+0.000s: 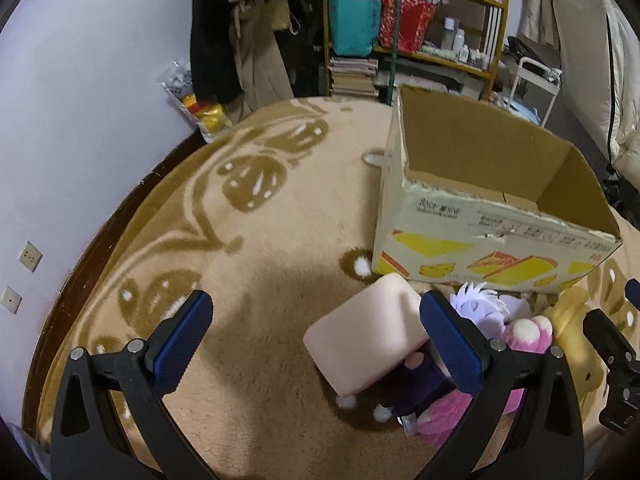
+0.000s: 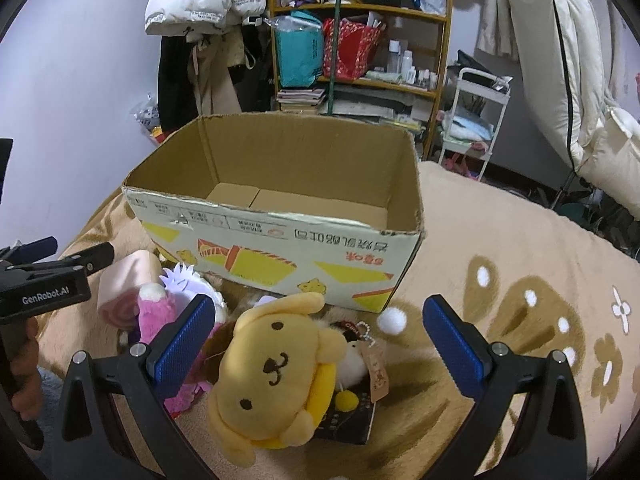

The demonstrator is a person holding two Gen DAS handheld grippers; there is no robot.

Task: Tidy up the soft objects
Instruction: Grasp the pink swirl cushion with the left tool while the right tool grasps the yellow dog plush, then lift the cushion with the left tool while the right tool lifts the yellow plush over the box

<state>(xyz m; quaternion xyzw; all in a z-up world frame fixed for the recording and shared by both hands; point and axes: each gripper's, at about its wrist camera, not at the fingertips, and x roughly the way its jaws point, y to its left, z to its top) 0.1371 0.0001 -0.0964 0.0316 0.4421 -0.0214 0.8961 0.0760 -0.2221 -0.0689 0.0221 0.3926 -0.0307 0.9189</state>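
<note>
A pile of soft toys lies on the tan blanket in front of an open, empty cardboard box (image 1: 496, 224) (image 2: 280, 236). My left gripper (image 1: 316, 340) is open above the pile's left end, with a pale pink roll cushion (image 1: 366, 332) (image 2: 124, 280) between its fingers, untouched. A pink plush (image 1: 524, 332) (image 2: 156, 312) and a white-haired plush (image 1: 478, 300) (image 2: 186, 280) lie beside it. My right gripper (image 2: 316, 340) is open over a yellow dog plush (image 2: 272, 372), which lies face up on a dark book. The left gripper body (image 2: 44, 292) shows in the right wrist view.
The blanket (image 1: 248, 240) with brown flower patterns covers the bed. Behind it stand a wooden shelf (image 2: 360, 40) full of bags and bottles, hanging coats (image 1: 240, 40), a white trolley (image 2: 476, 112) and a white quilt (image 2: 580, 80). A wall runs along the left.
</note>
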